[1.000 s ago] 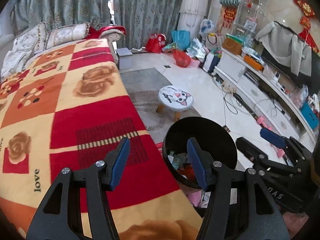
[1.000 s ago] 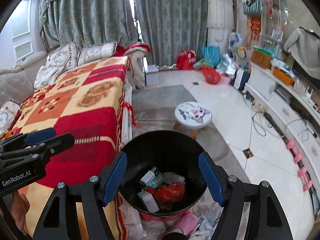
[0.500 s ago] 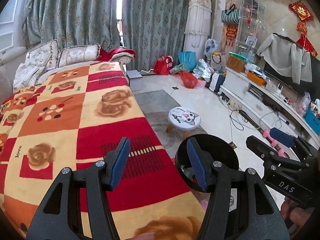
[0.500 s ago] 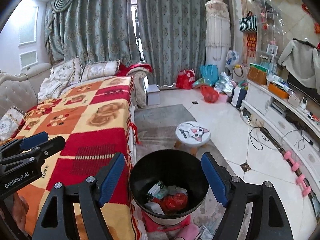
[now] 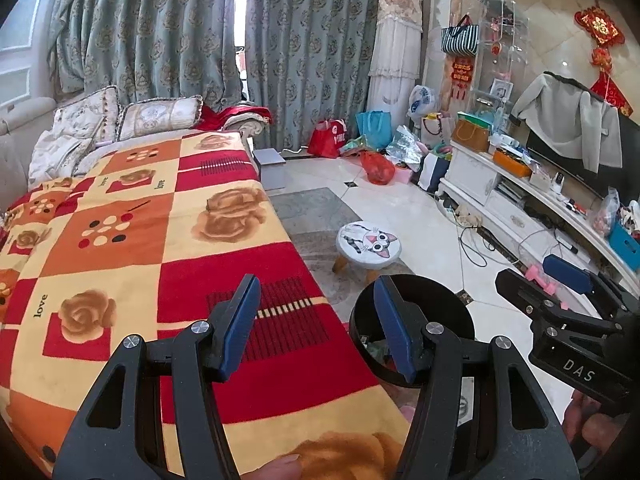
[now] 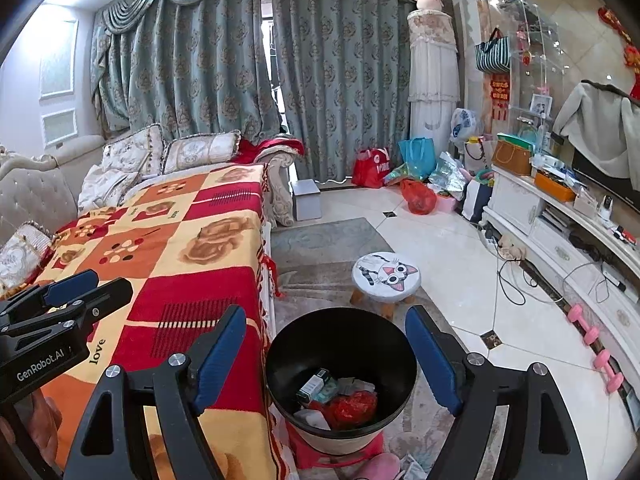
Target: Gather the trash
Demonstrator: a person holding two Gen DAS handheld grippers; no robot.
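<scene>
Right wrist view shows the black trash bin (image 6: 340, 376) on the floor against the near corner of the blanketed sofa (image 6: 192, 264), holding a small carton, paper scraps and a red wrapper, directly below and ahead of our right gripper (image 6: 326, 360). Its jaws are opening with nothing between them. Our left gripper (image 5: 316, 328), spread and empty, hangs over the sofa's near edge, so we judge the right hand nearer.

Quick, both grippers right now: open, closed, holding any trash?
Left gripper: open, nothing between its fingers, over the blanket.
Right gripper: jaws opening, nothing held, above the black bin.
</scene>
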